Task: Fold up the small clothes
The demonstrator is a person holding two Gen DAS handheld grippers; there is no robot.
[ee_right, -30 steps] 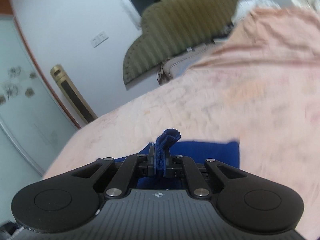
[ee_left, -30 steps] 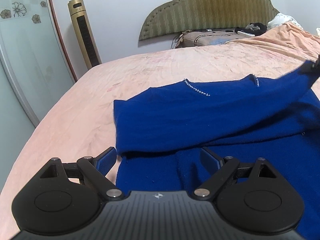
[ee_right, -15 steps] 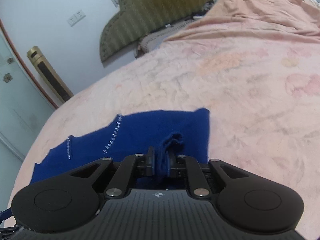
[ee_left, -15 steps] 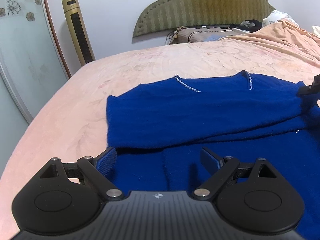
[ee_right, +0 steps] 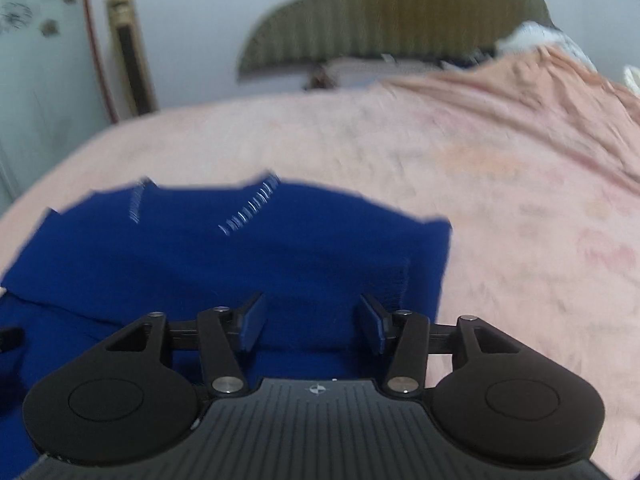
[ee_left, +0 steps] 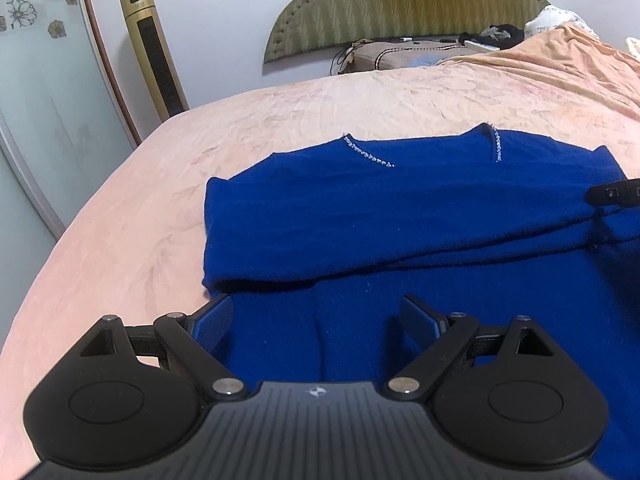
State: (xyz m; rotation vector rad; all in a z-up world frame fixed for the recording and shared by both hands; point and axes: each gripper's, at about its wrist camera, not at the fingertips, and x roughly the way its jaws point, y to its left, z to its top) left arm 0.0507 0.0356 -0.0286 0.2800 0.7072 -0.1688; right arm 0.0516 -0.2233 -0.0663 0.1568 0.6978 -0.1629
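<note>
A royal-blue sweater (ee_left: 400, 220) with sparkly trim at the neckline lies on the pink bedsheet (ee_left: 140, 232). One sleeve is folded across its chest. My left gripper (ee_left: 316, 320) is open and empty, low over the sweater's lower left part. My right gripper (ee_right: 312, 322) is open and empty over the sweater (ee_right: 240, 256) near its right edge. The ribbed sleeve cuff (ee_right: 394, 286) lies just beyond its right finger. The right gripper's tip shows at the right edge of the left wrist view (ee_left: 614, 196).
An olive padded headboard (ee_left: 400, 0) stands at the far end, with pillows and dark items below it. A rumpled peach blanket (ee_left: 560, 64) lies at the far right. A gold tower fan (ee_left: 154, 52) and a frosted glass door (ee_left: 36, 92) stand left.
My right gripper carried the sleeve cuff across the sweater, lowered it and opened, letting the cuff go. The sleeve now lies flat across the chest. My left gripper stayed open.
</note>
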